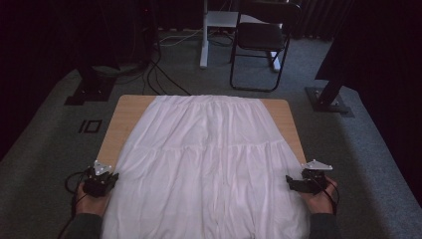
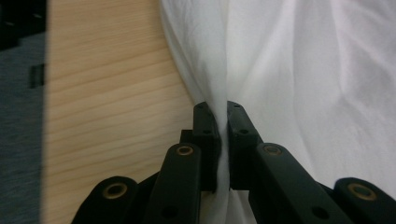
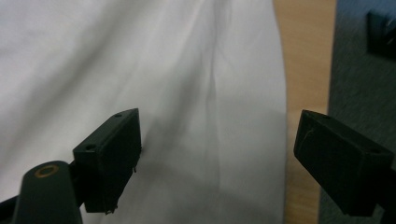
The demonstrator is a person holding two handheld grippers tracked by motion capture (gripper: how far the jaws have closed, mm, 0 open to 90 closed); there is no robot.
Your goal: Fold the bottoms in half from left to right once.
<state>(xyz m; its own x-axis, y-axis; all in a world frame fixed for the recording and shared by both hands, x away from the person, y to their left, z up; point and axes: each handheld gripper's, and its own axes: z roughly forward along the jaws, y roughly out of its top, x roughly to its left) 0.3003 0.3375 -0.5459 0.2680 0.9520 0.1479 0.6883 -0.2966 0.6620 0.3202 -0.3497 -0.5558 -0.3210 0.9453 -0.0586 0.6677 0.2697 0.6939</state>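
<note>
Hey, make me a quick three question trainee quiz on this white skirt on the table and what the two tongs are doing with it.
1. True or false: the left tongs are shut on the white skirt.
2. The right tongs are: A) open, B) shut on the skirt, C) holding a cable.
3. What surface does the skirt lie on?

Key: 1 true. 2 A, the jaws stand wide apart over the skirt's edge. 3 A wooden table.
</note>
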